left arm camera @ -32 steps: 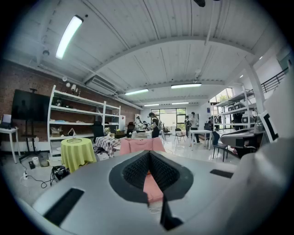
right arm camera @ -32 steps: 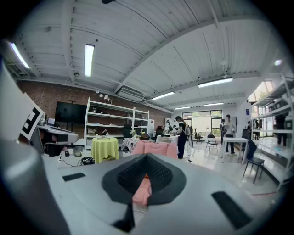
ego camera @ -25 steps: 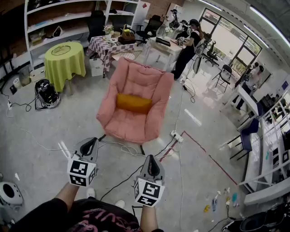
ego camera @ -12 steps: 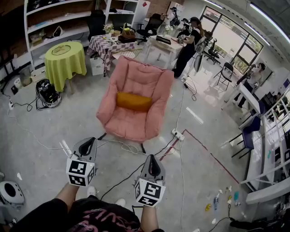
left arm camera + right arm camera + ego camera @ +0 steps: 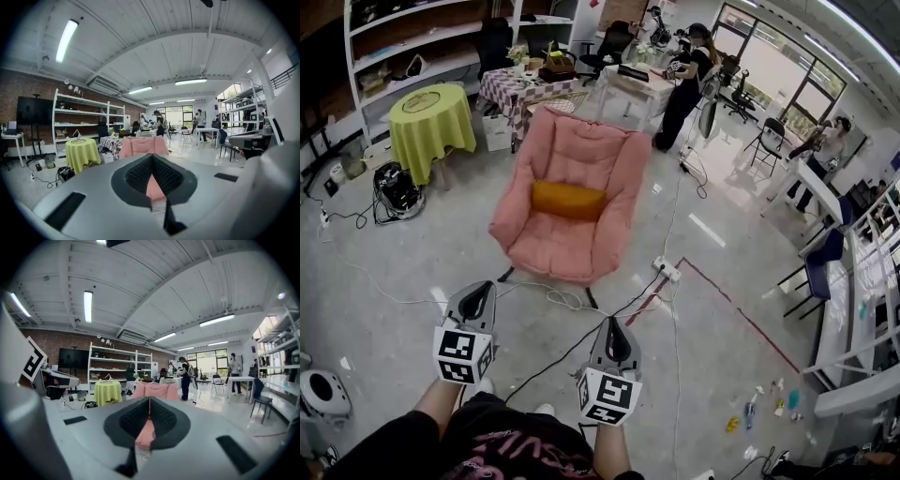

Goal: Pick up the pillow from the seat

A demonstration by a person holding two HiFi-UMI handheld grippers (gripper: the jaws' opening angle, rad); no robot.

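on the pink chair (image 5: 572, 150): 1 yellow pillow (image 5: 569, 200) | 2 tongs, both closed, empty: left gripper (image 5: 478, 296), right gripper (image 5: 613, 329)

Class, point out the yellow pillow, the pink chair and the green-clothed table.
yellow pillow (image 5: 568, 200), head view, its middle.
pink chair (image 5: 553, 251), head view, seat cushion.
green-clothed table (image 5: 431, 139), head view, draped cloth.

I see a lime-green round table (image 5: 431, 117) at ten o'clock, checkered table (image 5: 520, 91) at eleven, person in black (image 5: 682, 84) at one, red floor tape (image 5: 741, 316) at four
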